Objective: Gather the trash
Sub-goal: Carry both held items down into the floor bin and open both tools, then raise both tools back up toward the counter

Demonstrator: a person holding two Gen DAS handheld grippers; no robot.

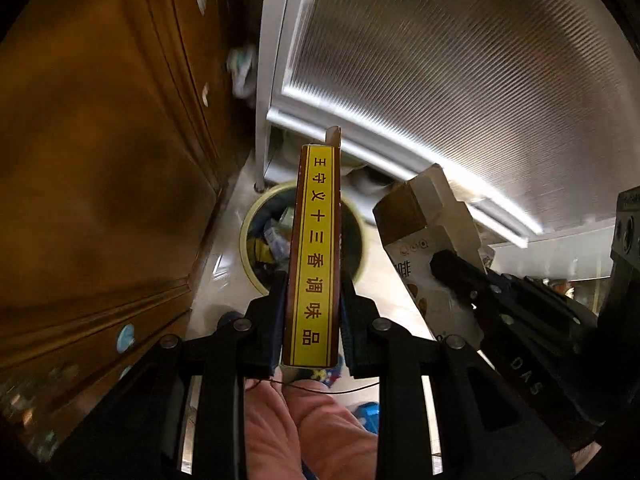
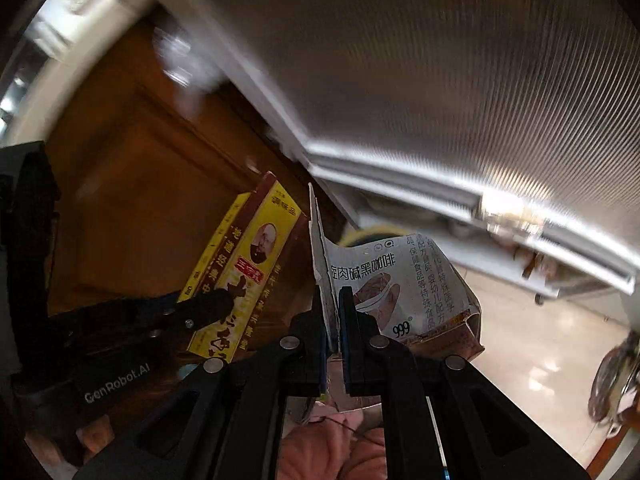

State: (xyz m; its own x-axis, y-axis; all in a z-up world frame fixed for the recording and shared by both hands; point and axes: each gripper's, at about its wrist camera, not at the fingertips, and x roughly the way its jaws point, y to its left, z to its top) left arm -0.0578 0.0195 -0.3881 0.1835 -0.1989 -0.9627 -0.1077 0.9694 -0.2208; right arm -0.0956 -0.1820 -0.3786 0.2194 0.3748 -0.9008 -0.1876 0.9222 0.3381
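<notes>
Progress, as we judge it: pickup done, drop left. Left hand-held gripper [image 1: 312,320] clamped on seasoning box [image 1: 316,256], narrow yellow-and-brown face toward us, held directly above round bin [image 1: 250,232] on glossy floor [image 1: 224,284]; bin already holds mixed rubbish. Right hand-held gripper [image 2: 335,320] pinched tight on flap of coffee carton [image 2: 400,280], beside bin, not yet over it. Both boxes thin printed cardboard; seasoning box rigid, flat; coffee carton opened, creased, brown inside. Ribbed metallic panel [image 1: 460,80] behind; wooden cabinet [image 1: 100,140] left.
</notes>
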